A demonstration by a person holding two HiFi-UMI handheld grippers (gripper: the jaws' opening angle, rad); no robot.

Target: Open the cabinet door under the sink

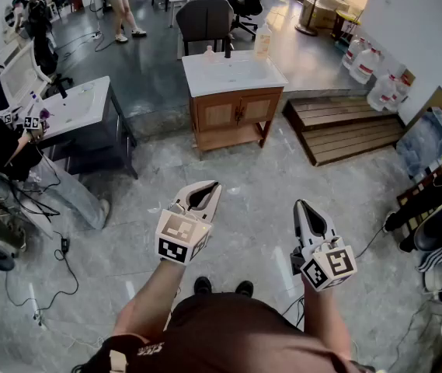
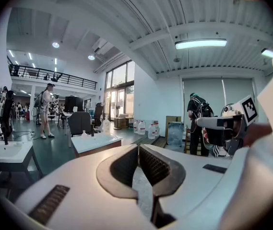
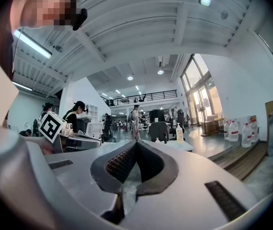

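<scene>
A wooden sink cabinet (image 1: 233, 117) with a white basin top (image 1: 234, 72) stands across the room, its two doors (image 1: 238, 112) closed. In the left gripper view the cabinet (image 2: 96, 144) shows small and far off; in the right gripper view its white top (image 3: 179, 145) peeks over the jaws. I hold both grippers in front of my body, far short of the cabinet. My left gripper (image 1: 214, 185) is shut and empty. My right gripper (image 1: 299, 204) is shut too, with nothing between its jaws.
A second white sink unit (image 1: 81, 107) stands at the left with a seated person (image 1: 3, 142) beside it. A wooden pallet platform (image 1: 345, 127) lies right of the cabinet, with water jugs (image 1: 376, 76) behind. Cables (image 1: 42, 286) trail on the tiled floor at left.
</scene>
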